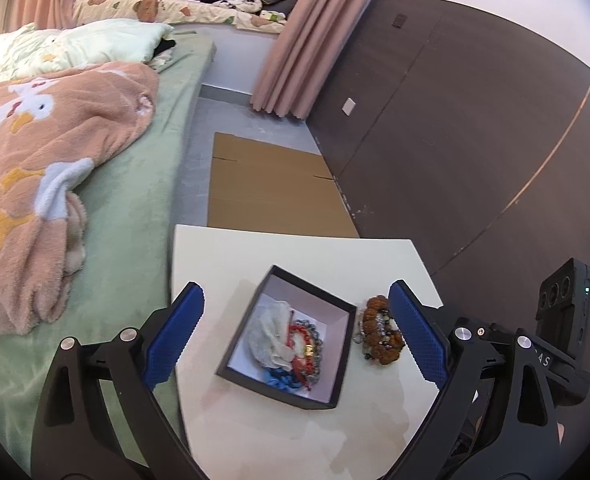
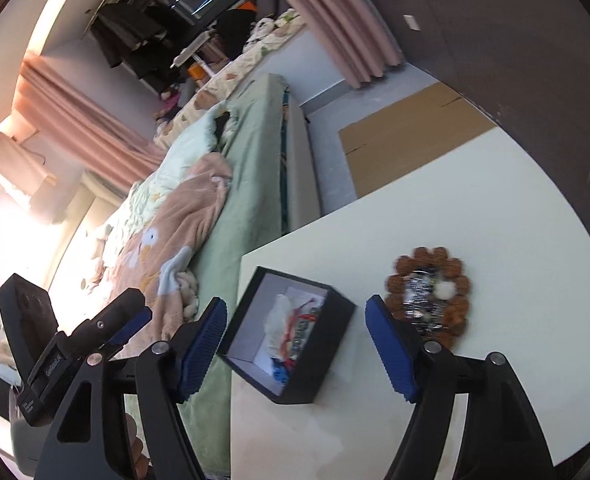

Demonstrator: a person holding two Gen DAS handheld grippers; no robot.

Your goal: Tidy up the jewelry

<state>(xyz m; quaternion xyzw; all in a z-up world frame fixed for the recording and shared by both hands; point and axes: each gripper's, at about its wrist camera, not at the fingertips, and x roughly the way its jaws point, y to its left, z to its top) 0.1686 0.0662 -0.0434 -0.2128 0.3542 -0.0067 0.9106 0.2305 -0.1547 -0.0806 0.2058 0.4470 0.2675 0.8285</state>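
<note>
Left wrist view: the left gripper [image 1: 297,336] has its blue-padded fingers [image 1: 175,336] spread wide apart with nothing clamped between them. The open black box [image 1: 345,354] sits on the white table [image 1: 295,252] in the gap between the fingers, clear of both pads. Inside it lie a white crumpled piece [image 1: 271,332], a tangle of red and grey beaded jewelry [image 1: 307,346] and a blue piece [image 1: 281,378]. The brown bead bracelet [image 1: 375,326] lies on the table just outside the box's wall, close against the inner face of the right-hand finger; contact cannot be told. Beyond the fingertips the tabletop is bare up to its far edge, past which lie flattened cardboard [image 1: 267,188] on the floor and a dark wall panel [image 1: 475,140]. The table's left edge runs beside the green-covered bed [image 1: 135,220].

Right wrist view: the right gripper [image 2: 297,344] has its fingers [image 2: 391,354] apart and holds nothing. The box stands between them, nearer the left-hand finger and close to the table's left edge. The bracelet, with a dark beaded strand and a white bead inside its ring, lies just beyond the right-hand fingertip. Open tabletop extends ahead and to the right of that finger.
</note>
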